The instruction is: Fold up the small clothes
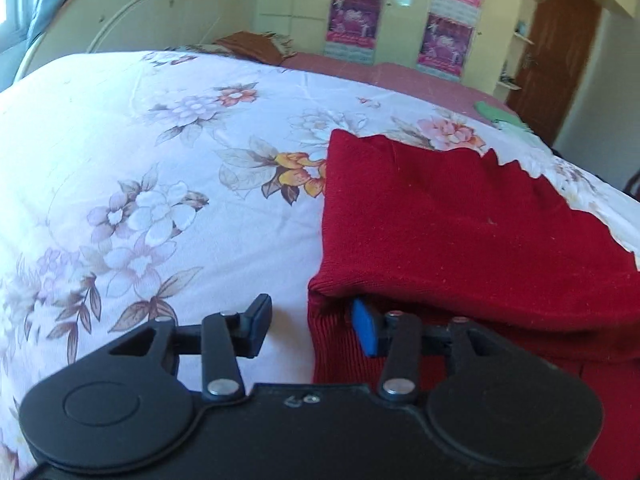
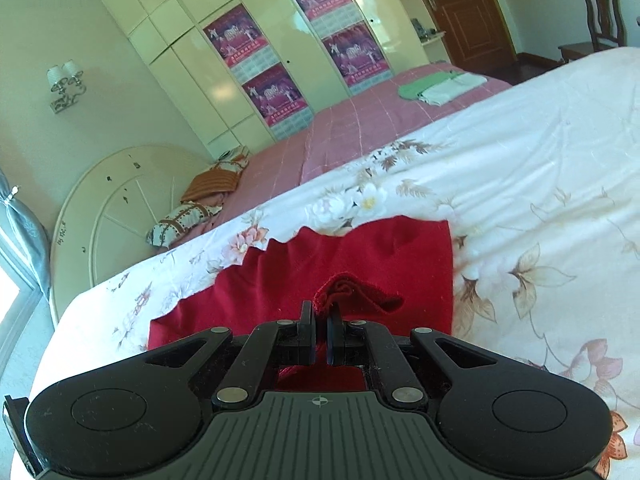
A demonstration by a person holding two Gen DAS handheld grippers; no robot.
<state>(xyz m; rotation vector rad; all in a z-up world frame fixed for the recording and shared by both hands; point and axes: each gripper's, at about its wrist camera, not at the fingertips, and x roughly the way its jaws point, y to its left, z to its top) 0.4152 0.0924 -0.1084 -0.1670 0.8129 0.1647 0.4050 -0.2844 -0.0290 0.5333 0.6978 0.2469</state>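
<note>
Right hand-held gripper (image 2: 319,330) at lower centre, clenched on bunched fold of red knit garment (image 2: 360,252). Left hand-held gripper (image 1: 308,326) released, straddling ribbed hem at garment's left edge. Garment on floral bedspread (image 1: 120,140). Judged soft, light, limp; grips best at hem corners.

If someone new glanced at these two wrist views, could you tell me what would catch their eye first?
The red knitted garment stands out most, lying partly folded on the pale floral bedspread. The right gripper is shut on a bunched fold of it, while the left gripper stands open at its near corner, one finger tucked under a layer. Behind, purple posters hang on the cream wardrobe doors.
</note>
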